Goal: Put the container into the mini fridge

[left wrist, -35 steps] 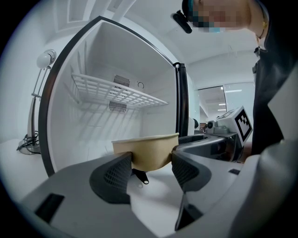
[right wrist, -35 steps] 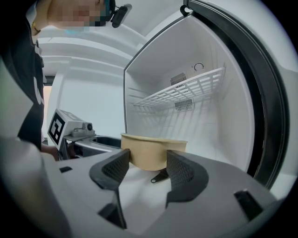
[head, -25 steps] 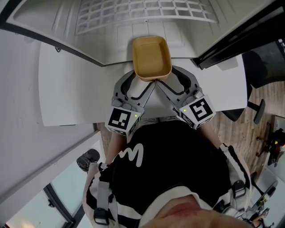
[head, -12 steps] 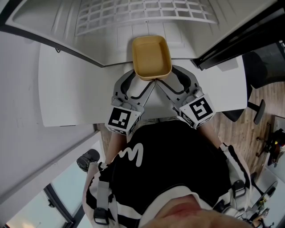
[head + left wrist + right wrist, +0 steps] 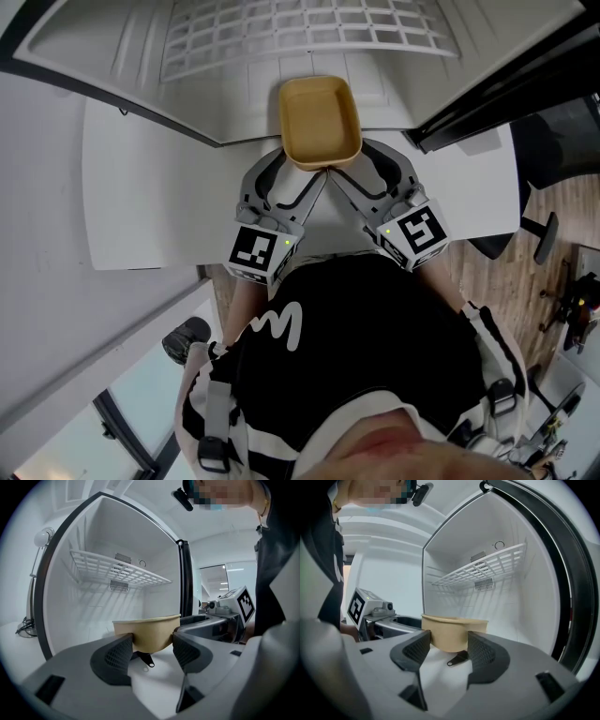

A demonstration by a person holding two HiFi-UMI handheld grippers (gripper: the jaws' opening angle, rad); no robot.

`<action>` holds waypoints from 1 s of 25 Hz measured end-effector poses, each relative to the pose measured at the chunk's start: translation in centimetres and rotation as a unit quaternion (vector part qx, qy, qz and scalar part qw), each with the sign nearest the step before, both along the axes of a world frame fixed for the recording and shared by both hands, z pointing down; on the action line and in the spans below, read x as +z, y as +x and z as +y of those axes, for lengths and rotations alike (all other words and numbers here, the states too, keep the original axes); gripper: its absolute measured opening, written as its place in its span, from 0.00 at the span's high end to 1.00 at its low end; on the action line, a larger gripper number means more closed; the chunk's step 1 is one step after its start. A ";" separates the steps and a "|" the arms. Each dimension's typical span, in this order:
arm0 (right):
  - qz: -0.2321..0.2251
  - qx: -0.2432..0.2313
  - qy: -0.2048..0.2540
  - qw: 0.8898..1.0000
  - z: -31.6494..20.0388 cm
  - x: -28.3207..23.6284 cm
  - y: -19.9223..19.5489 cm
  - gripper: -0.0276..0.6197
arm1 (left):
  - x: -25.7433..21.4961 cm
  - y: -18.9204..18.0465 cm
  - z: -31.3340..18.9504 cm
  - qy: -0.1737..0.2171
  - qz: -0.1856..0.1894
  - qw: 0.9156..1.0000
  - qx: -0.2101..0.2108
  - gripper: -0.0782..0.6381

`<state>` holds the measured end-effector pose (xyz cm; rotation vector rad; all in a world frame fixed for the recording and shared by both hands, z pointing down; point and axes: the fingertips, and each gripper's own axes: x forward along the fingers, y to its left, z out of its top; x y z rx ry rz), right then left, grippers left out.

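Note:
A tan, empty container (image 5: 320, 120) hangs at the mouth of the open white mini fridge (image 5: 309, 70), held from both sides near its close end. My left gripper (image 5: 302, 185) is shut on its left corner, my right gripper (image 5: 339, 183) on its right corner. In the left gripper view the container (image 5: 147, 632) sits wedged between the two dark ribbed pads of the left gripper (image 5: 152, 645). The right gripper view has the same container (image 5: 452, 632) pinched by the right gripper (image 5: 447, 644). A white wire shelf (image 5: 117, 571) crosses the fridge's upper half, above the container.
The fridge's dark-edged door (image 5: 506, 84) stands open to the right. White table tops (image 5: 141, 187) flank the fridge. A black office chair (image 5: 553, 141) and wooden floor (image 5: 562, 244) lie right. A white lamp (image 5: 44, 536) and cables (image 5: 23, 627) sit left of the fridge.

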<state>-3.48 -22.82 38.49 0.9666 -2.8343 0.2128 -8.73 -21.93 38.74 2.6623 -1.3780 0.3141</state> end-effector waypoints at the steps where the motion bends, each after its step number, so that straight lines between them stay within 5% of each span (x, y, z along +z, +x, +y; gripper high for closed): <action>1: 0.001 0.000 -0.001 1.000 -0.1 0.0 0.0 0.56 | 0.0 0.0 -0.1 0.000 0.000 1.000 0.000 0.51; 25: 0.005 -0.001 0.021 1.000 -2.4 -0.3 -0.3 0.56 | 0.1 -0.2 -2.3 -0.014 0.010 1.000 0.001 0.51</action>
